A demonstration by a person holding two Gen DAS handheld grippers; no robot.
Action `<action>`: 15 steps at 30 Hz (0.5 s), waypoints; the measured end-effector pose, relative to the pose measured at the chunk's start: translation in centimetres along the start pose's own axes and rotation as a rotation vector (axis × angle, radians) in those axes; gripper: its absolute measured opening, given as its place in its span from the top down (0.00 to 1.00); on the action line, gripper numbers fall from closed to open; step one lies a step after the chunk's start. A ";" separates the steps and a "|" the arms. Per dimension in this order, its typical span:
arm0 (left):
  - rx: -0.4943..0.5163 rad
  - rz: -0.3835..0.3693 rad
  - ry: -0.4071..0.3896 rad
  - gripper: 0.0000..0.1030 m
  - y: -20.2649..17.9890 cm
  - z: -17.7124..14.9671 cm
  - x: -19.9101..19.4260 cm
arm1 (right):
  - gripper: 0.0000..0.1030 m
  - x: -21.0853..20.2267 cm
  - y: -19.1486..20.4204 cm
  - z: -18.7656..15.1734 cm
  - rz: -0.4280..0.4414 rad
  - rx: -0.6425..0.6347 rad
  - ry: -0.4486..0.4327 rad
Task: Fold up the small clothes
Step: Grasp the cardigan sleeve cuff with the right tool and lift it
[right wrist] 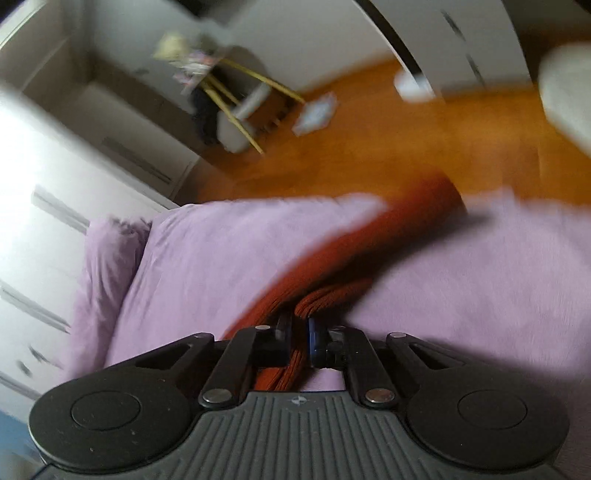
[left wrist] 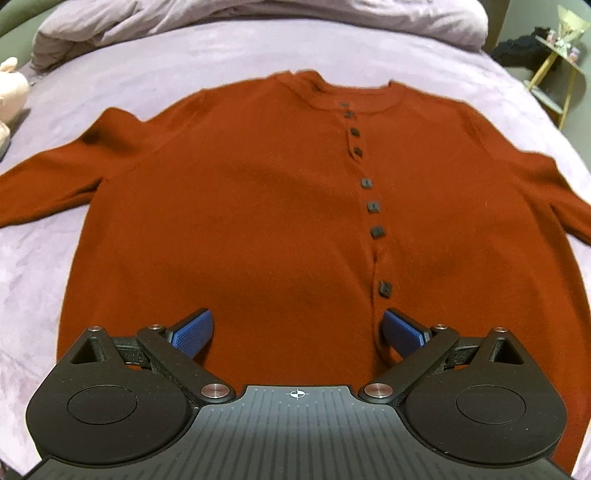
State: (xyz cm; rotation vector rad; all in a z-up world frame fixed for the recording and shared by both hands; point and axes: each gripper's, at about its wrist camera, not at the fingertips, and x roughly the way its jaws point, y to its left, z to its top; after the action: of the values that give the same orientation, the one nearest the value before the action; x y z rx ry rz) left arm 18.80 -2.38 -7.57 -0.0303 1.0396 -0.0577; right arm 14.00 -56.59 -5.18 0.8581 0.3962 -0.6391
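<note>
A rust-red buttoned cardigan (left wrist: 258, 206) lies flat and face up on the lilac bed cover (left wrist: 184, 59), neck away from me, sleeves spread to both sides. My left gripper (left wrist: 297, 328) is open, hovering over the cardigan's lower hem, with blue pads (left wrist: 194, 330) wide apart. In the right wrist view my right gripper (right wrist: 297, 332) is shut on a bunched part of the cardigan's sleeve (right wrist: 354, 254), which runs off toward the bed's edge. That view is motion-blurred.
A rumpled duvet (left wrist: 258, 18) lies at the head of the bed. A plush toy (left wrist: 11, 88) sits at the left. A yellow-legged side table (left wrist: 554, 62) stands beside the bed, also in the right wrist view (right wrist: 236, 99). The wooden floor (right wrist: 406, 140) lies beyond the bed's edge.
</note>
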 end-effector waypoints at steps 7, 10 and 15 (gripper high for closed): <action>-0.058 -0.162 -0.100 0.14 2.2 3.1 -2.1 | 0.92 -5.4 16.5 -10.9 0.604 -0.607 0.155; -0.069 -0.265 -0.142 0.14 3.0 4.5 -2.5 | 0.79 -5.7 18.7 -17.1 0.706 -0.723 0.354; -0.102 -0.366 -0.085 0.19 3.7 6.5 -0.2 | 0.78 -4.2 16.7 -20.4 0.562 -0.708 0.445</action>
State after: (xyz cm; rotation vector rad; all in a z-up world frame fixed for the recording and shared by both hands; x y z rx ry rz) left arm 24.44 1.32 -4.29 -0.3133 0.9406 -0.3334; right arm 20.50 -30.72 -5.50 0.3810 0.6929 0.2302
